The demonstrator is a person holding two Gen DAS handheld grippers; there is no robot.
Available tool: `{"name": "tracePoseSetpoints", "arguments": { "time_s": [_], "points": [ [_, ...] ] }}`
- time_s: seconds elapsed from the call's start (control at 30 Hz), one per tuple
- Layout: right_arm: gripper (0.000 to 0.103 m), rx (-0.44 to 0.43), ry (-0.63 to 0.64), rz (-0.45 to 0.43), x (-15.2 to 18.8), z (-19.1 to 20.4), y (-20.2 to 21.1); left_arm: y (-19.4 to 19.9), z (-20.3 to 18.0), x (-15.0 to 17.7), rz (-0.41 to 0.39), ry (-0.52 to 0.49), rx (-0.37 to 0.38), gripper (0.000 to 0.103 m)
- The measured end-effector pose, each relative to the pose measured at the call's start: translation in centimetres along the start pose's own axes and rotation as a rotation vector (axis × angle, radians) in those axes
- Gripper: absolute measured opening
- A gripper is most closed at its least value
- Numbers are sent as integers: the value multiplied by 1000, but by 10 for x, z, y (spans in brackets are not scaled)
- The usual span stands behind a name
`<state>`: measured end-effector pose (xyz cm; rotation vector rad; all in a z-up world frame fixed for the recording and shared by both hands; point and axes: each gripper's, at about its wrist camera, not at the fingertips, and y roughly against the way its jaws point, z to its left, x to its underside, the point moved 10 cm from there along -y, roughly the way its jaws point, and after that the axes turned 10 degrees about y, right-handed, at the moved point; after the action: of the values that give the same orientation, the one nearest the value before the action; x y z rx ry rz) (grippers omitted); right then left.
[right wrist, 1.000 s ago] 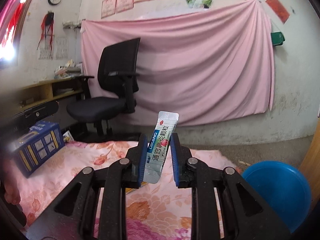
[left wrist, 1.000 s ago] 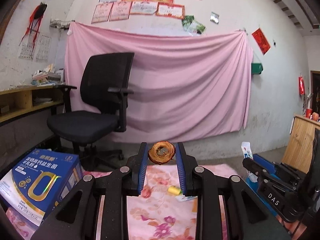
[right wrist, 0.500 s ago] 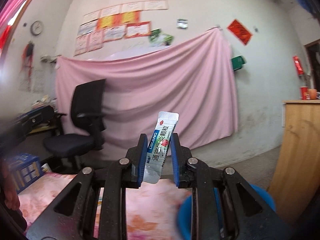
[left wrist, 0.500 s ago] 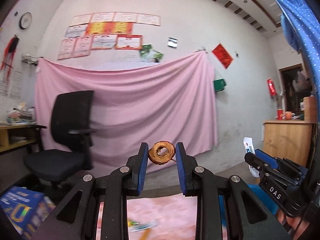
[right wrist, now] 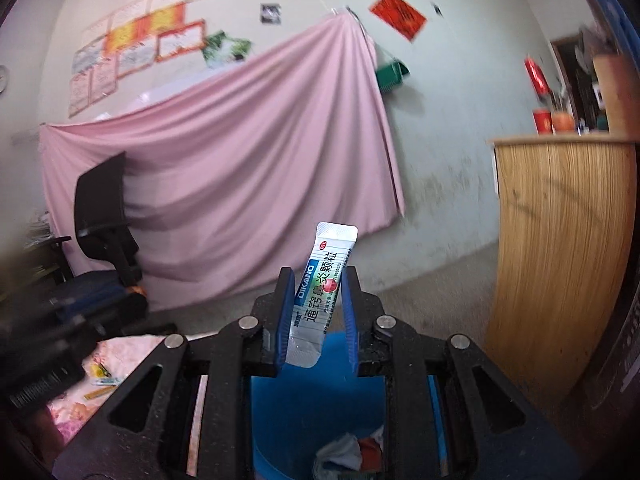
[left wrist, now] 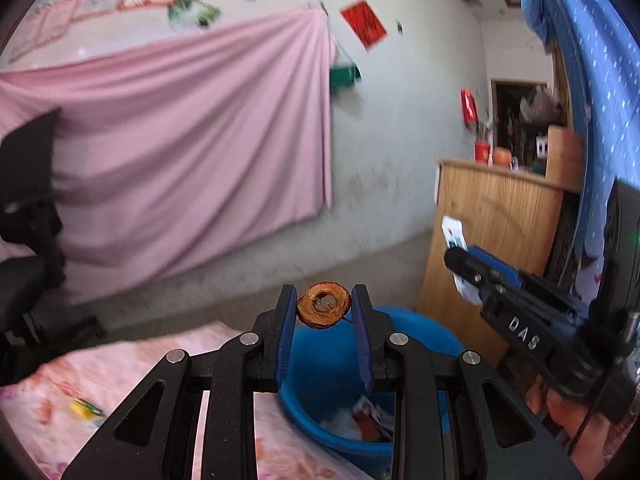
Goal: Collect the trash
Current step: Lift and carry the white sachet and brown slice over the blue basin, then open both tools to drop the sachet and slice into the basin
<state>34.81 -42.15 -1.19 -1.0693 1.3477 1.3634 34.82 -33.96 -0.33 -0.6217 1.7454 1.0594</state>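
Observation:
My left gripper is shut on a brown dried fruit ring, held above the near rim of a blue bin. My right gripper is shut on a white and blue medicine sachet, upright over the same blue bin. Crumpled wrappers lie in the bin's bottom. In the left wrist view the right gripper shows at the right, with the sachet sticking out of it.
A pink flowered cloth with small scraps covers the surface left of the bin. A wooden cabinet stands close on the right. A black office chair and a pink wall drape are behind.
Both grippers have swung right, away from the flowered cloth, and tipped down over the blue bin. Each keeps its hold on its item.

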Motion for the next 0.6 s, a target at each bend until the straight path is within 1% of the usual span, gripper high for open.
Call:
{"name": "tracePoseSetpoints", "arguments": {
  "time_s": [0.1, 0.17, 0.2, 0.3, 0.33, 0.37, 0.43, 0.53, 0.6],
  "points": [
    [47, -7, -42, 58, 16, -13, -12, -30, -8, 11, 86, 28, 16, 23],
    [47, -35, -82, 106, 29, -18, -19, -45, -10, 17, 139, 55, 19, 23],
    [47, -50, -104, 132, 36, -20, -24, -50, -10, 19, 162, 65, 20, 23],
    [47, -57, -120, 183, 47, -26, -30, -62, -9, 30, 229, 108, 27, 23],
    [47, -60, -125, 192, 49, -28, -31, -67, -9, 34, 259, 125, 38, 23],
    [47, -64, -129, 203, 51, -29, -32, -73, -11, 40, 308, 137, 50, 23],
    [49, -66, -133, 221, 54, -31, -33, -78, -7, 49, 365, 156, 43, 23],
    [49, -64, -145, 239, 58, -33, -34, -86, -6, 60, 424, 183, 45, 24],
    [49, -63, -151, 246, 60, -36, -37, -86, -4, 63, 440, 195, 44, 24]
  ]
}}
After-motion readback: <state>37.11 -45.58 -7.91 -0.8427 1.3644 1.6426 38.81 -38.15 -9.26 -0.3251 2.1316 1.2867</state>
